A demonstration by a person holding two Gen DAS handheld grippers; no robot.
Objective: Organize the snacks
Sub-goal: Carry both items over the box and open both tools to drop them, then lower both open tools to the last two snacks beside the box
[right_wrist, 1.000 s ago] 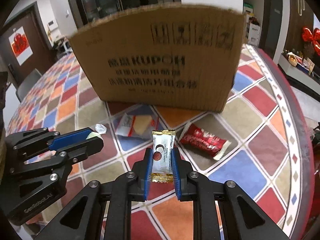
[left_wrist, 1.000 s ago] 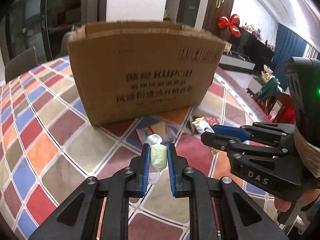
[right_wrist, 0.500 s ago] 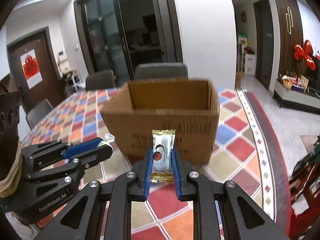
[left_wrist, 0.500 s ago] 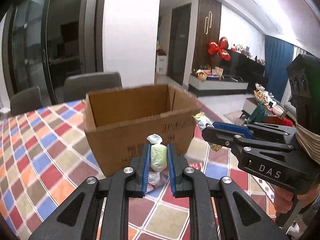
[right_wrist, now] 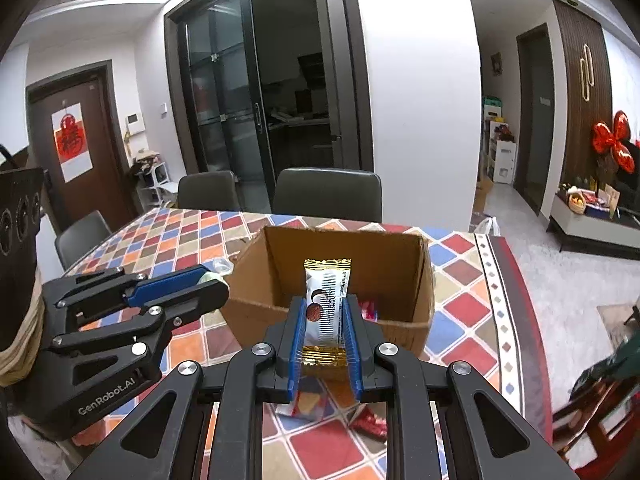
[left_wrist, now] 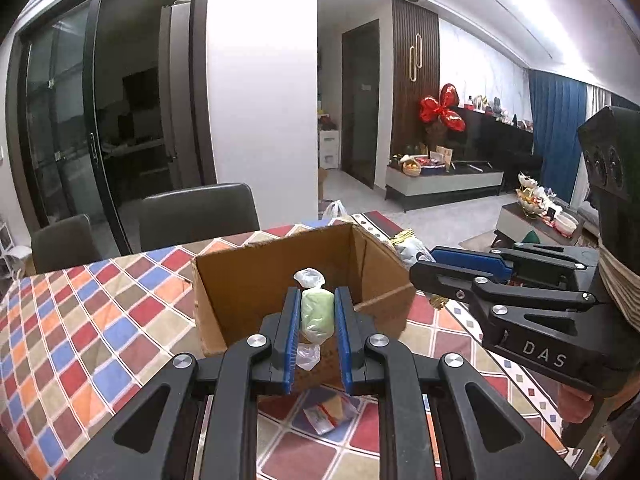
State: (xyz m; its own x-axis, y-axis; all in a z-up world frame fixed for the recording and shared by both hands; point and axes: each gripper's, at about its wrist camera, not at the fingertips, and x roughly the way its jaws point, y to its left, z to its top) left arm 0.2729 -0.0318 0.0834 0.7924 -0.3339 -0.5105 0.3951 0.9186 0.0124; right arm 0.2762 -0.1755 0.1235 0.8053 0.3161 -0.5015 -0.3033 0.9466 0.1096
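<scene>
- The sorting is under way, by my reading: 2 snacks are up in the air and at least 1 is in the cardboard box (right_wrist: 256, 312) already.
- The left tongs (left_wrist: 317, 312) are clamped on a pale green candy (left_wrist: 317, 314) in a clear twisted wrapper, held in front of the box's near wall, just above its open top.
- The right tongs (right_wrist: 325, 316) are clamped on a white snack bar with gold ends (right_wrist: 326, 304), held upright, likewise in front of the near wall and not yet over the opening.
- Inside the box, something red and pink (right_wrist: 369, 310) shows at the bottom; whether it is 1 wrapper or several I cannot tell.
- Left on the bench (right_wrist: 460, 308), close to the box's near side: 1 clear packet with a yellowish wafer (left_wrist: 330, 410) and 1 red packet (right_wrist: 370, 424), both partly hidden by the tongs.
- Count: 1 box, 2 tongs, 2 snacks held, 2 snacks on the bench, at least 1 in the box.
- Remaining, as I judge it: drop the 2 held snacks into the box, then collect the 2 on the bench.
</scene>
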